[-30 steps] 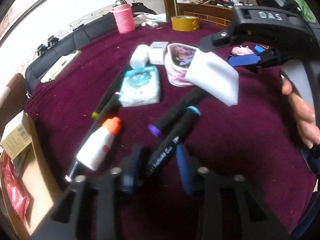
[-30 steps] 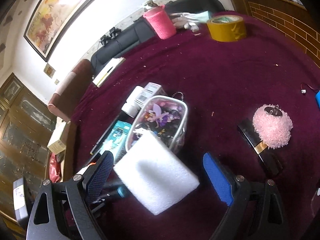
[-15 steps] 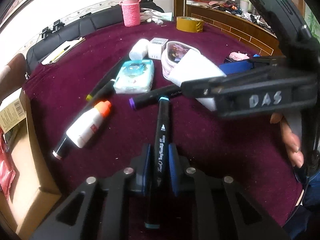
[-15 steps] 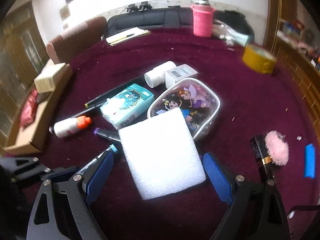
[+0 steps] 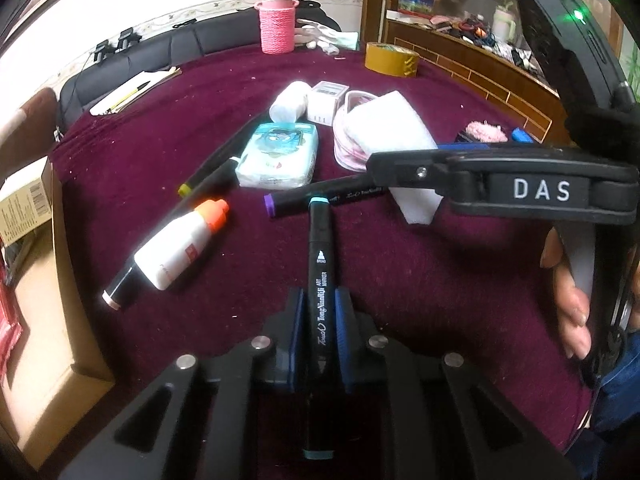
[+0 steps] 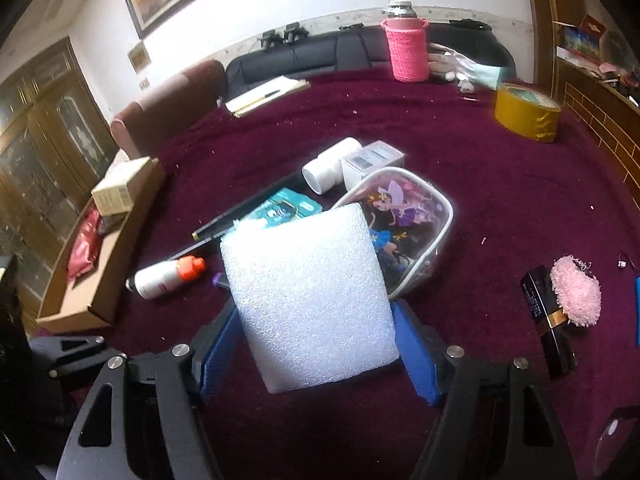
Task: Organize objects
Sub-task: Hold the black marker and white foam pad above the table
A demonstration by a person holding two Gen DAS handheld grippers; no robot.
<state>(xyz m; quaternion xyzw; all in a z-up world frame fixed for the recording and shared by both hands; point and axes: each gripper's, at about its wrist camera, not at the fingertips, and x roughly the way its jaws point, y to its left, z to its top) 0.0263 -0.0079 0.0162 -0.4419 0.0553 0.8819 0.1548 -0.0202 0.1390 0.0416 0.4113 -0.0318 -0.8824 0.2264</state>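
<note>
A: What does the left wrist view show?

B: The left gripper is clamped on a black art marker whose teal tip touches a purple-capped marker. Left of the black art marker lies a white bottle with an orange cap; past it, the tissue pack. Bare maroon cloth opens to the marker's right, up to the right gripper.

A: And the right wrist view?

B: There the right gripper pinches a white foam block, which hides the black art marker. Behind the block sits the cartoon pouch; a cardboard tray lines the left edge. A pink puff on a black case lies to the right.
</note>
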